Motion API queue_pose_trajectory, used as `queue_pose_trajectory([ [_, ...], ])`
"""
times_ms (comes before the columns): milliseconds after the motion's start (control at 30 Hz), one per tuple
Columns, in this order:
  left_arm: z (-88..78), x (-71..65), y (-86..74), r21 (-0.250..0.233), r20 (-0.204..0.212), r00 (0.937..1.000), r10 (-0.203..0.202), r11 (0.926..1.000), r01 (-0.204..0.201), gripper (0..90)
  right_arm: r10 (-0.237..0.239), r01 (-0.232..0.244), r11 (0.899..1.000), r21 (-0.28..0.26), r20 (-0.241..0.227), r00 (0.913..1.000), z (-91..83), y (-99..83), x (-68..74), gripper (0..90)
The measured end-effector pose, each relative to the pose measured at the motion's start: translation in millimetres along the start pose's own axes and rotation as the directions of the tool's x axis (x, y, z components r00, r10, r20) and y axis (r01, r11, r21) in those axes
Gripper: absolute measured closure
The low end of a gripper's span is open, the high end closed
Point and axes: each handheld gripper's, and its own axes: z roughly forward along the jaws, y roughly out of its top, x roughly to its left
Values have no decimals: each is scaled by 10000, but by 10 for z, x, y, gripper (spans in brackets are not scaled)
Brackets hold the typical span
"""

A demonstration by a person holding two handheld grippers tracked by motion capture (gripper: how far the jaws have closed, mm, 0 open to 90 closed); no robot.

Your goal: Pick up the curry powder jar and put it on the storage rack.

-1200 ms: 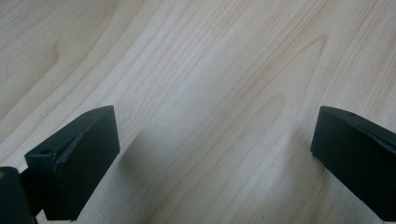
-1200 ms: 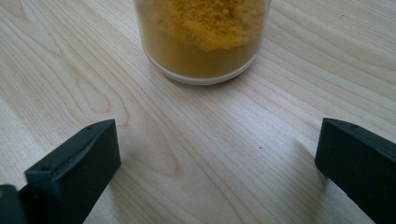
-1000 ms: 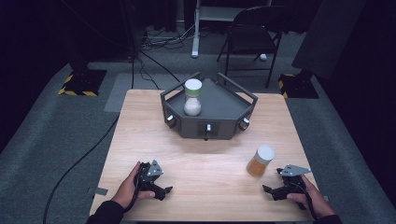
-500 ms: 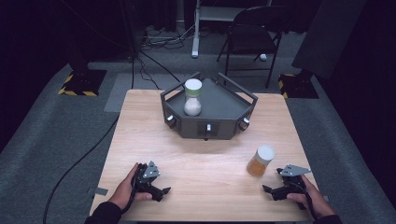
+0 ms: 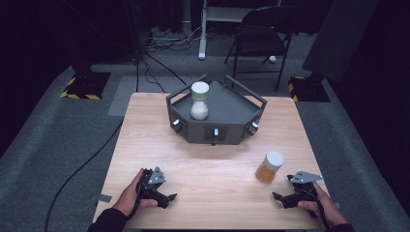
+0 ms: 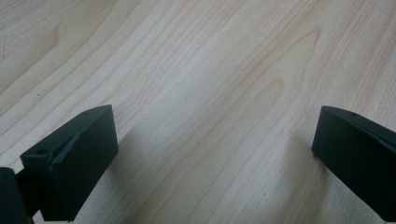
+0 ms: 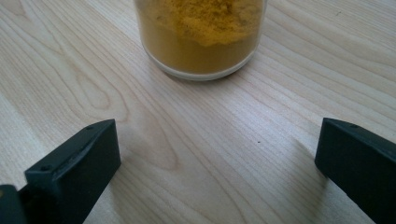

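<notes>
While both hands sit low at the near edge of the wooden surface [image 5: 159,145], the containers are the main thing to look at. One jar of orange-yellow powder [image 5: 269,166] with a white lid stands upright toward the near right corner, straight on the wood. In the right gripper view the same jar [image 7: 201,35] shows its clear wall and round base, packed with grainy powder up past the top of the frame.

Second container: a jar of white powder [image 5: 199,100], also white-lidded, roughly half full, upright inside the dark grey angular tray [image 5: 232,104] at the middle of the far edge. That tray has raised rails and little knobs along its front face.

Now the claws. Right claw [image 5: 279,198] lies near the near right corner, just beside the orange jar but not touching it. Its jaws are spread wide, nothing between them but bare wood, with the jar a bit ahead of the tips in its own view [image 7: 215,154]. Left claw [image 5: 170,197] rests near the near left corner, well apart from both jars, hand wrapped around it. Its jaws are spread wide too, and the left gripper view [image 6: 212,149] has just wood grain between them, gripping nothing.
</notes>
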Motion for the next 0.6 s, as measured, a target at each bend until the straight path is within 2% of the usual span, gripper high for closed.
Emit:
queue_pose_trajectory([
  [600, 3, 13, 2, -9, 40, 10000, 56, 10000, -56, 3, -20, 21, 10000, -20, 129, 9999, -5, -4, 35, 2],
])
